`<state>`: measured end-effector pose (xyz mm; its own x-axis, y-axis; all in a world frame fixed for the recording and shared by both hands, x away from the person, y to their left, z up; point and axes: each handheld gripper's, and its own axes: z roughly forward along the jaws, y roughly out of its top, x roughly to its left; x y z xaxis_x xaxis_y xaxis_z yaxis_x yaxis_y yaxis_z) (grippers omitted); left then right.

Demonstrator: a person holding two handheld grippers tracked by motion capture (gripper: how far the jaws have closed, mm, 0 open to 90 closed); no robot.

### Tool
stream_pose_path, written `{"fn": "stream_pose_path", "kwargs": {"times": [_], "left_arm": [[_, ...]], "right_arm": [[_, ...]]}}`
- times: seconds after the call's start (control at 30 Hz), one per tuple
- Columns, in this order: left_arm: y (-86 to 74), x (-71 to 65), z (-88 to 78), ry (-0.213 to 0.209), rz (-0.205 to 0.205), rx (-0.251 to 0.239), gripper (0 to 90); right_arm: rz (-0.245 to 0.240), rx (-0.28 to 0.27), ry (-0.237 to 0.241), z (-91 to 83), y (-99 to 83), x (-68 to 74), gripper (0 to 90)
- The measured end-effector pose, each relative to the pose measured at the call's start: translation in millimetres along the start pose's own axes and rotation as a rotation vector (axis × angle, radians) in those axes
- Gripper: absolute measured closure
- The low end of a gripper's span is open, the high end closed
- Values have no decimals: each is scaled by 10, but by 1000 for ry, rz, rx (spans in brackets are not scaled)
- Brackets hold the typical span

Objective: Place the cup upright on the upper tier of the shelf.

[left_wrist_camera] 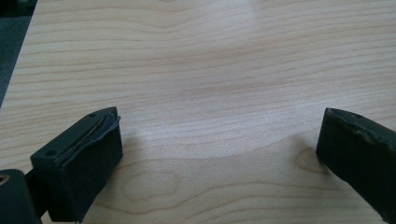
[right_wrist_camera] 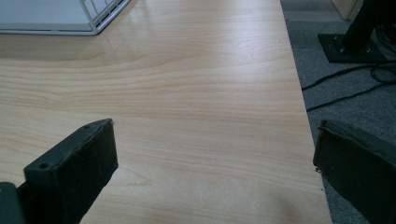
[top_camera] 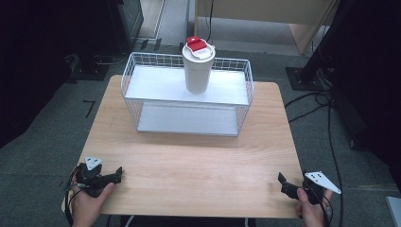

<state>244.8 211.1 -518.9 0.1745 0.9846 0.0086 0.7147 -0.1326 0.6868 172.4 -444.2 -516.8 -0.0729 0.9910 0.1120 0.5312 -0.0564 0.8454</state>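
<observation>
A: Grippers are held low at the near table edge. Left gripper is spread wide, nothing is held between its jaws; in the left gripper view bare wood is seen between the pads. Right gripper is likewise spread wide and empty.

B: Cup location?

A: Cup, white with a red lid, is stood upright on the upper shelf of the wire rack, well ahead of both grippers, nearer the right gripper's side of the rack. Nothing is touched yet.

B: Risks?

A: Judged only: the cup is tall and set high, so it could be tipped if it is struck near the lid by one jaw before the other makes contact. The raised wire rim around the shelf could be clipped on a low approach, and the rack shoved across the table. If the cup is gripped by the lid alone, the lid might be pulled off. A smooth tapered wall could also be squeezed out of the pads when gripped too low.

B: Lid seal?

A: Cannot be told from here.
</observation>
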Motion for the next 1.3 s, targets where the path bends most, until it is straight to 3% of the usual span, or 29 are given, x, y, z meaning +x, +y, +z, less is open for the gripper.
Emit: {"fn": "stream_pose_path", "kwargs": {"times": [0.17, 0.43, 0.5, 0.6, 0.77, 1.3], "left_arm": [[0, 0, 0, 0, 0, 0, 7], [-1, 0, 0, 0, 0, 0, 6], [-1, 0, 0, 0, 0, 0, 6], [-1, 0, 0, 0, 0, 0, 7], [-1, 0, 0, 0, 0, 0, 6], [-1, 0, 0, 0, 0, 0, 6]], "right_arm": [[17, 61, -17, 35, -18, -21, 0], [-72, 141, -68, 123, -16, 79, 0], [-99, 185, -65, 151, -20, 93, 0], [-99, 216, -71, 167, -21, 100, 0], [-76, 229, -50, 165, -25, 67, 0], [-81, 231, -36, 164, -27, 72, 0]]}}
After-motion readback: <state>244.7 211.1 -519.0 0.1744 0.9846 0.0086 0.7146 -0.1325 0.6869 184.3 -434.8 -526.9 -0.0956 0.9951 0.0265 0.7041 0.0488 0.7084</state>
